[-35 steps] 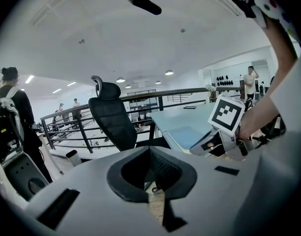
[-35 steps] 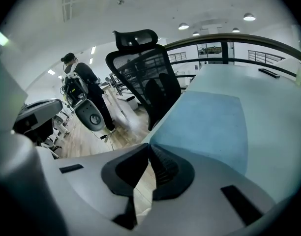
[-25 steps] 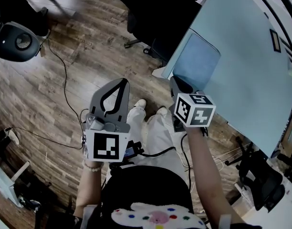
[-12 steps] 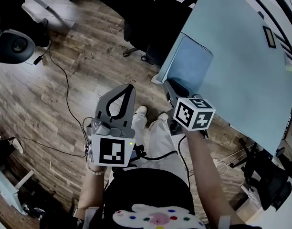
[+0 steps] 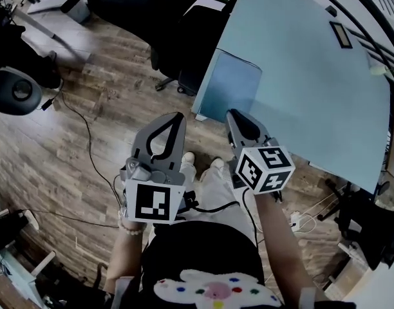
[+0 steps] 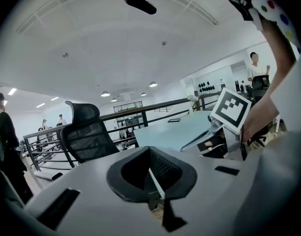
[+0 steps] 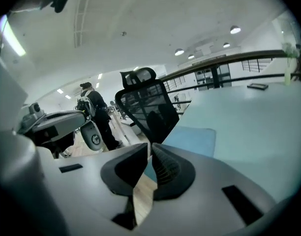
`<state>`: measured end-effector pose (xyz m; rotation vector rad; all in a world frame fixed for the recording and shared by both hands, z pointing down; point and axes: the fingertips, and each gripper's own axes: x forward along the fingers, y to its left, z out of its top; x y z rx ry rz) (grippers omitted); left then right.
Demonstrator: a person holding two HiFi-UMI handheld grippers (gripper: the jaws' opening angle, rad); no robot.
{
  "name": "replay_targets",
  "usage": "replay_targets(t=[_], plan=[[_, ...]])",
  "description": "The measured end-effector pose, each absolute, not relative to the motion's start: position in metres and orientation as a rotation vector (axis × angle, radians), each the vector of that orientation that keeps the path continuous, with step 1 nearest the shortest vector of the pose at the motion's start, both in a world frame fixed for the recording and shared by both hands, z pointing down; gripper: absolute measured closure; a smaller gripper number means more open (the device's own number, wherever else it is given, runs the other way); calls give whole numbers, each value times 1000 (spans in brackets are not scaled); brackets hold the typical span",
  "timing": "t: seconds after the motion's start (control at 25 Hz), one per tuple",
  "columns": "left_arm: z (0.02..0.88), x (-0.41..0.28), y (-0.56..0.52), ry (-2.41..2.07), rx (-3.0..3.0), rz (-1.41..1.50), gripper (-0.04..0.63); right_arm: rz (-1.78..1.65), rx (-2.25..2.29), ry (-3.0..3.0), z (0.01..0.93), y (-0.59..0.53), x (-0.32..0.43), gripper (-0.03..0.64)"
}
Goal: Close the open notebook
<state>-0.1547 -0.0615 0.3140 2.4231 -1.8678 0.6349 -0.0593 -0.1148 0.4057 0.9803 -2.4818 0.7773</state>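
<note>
The notebook lies flat at the near left corner of the pale desk, showing one plain blue face, so I can't tell whether it's open; it looks thin, light and a bit floppy, likely to slide on that smooth top, so I'd pinch the cover's free edge, away from the spine. The right gripper hangs just short of that corner, its jaws having just eased apart a crack, nothing between them; the left gripper, over the wooden floor, has its jaws clenched on nothing.

Notebook on table (chair alongside)
</note>
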Motion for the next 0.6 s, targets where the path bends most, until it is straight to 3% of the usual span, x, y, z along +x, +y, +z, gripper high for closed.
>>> replay_targets(t=[0.6], plan=[[264, -102, -70, -1767, 2580, 493, 578, 384, 1248, -2574, 311, -105, 24, 574]])
